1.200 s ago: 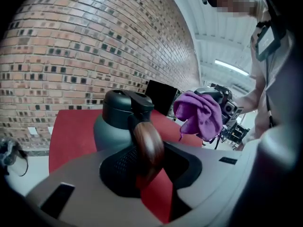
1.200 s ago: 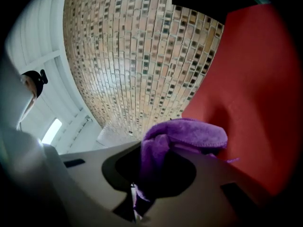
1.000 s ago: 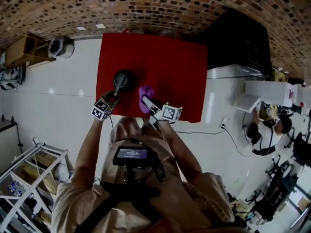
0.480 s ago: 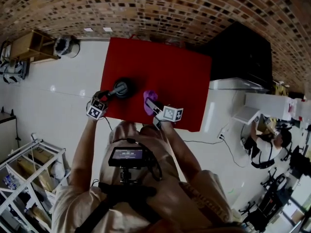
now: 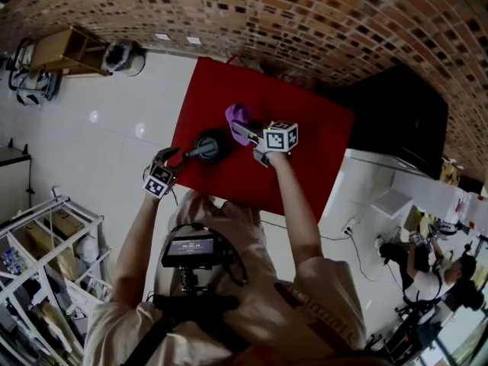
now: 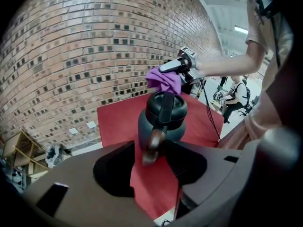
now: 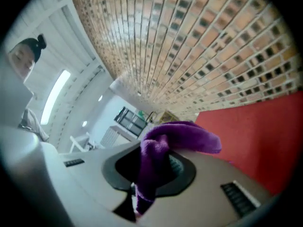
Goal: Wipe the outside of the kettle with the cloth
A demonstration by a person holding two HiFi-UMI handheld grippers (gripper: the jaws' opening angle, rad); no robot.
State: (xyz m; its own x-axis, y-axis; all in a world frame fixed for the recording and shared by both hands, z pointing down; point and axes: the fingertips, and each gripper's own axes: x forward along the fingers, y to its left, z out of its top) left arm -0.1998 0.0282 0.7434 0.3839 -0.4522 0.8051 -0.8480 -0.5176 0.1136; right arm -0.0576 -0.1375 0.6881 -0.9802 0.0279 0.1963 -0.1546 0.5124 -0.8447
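Note:
A dark kettle (image 5: 210, 145) stands on the red table (image 5: 305, 158), with its handle (image 6: 160, 119) pointing toward my left gripper (image 5: 169, 158). In the left gripper view the handle's lower end lies between the jaws of the left gripper (image 6: 150, 148). Those jaws are opening and do not press on it. My right gripper (image 5: 244, 132) is shut on a purple cloth (image 5: 238, 114) and holds it just behind the kettle's lid, cloth (image 6: 163, 79) above the lid. In the right gripper view the cloth (image 7: 161, 150) bulges out of the right gripper (image 7: 154, 169).
A brick wall (image 5: 267, 21) runs behind the table. A wooden shelf (image 5: 69, 48) stands at far left, a metal rack (image 5: 38, 258) at near left, a black cabinet (image 5: 396, 120) to the right. A person (image 5: 415, 258) is at lower right on the white floor.
My left gripper has loosened from the kettle's handle and drawn back toward the table's near-left edge. My right gripper has carried the cloth from beside the kettle to behind its lid.

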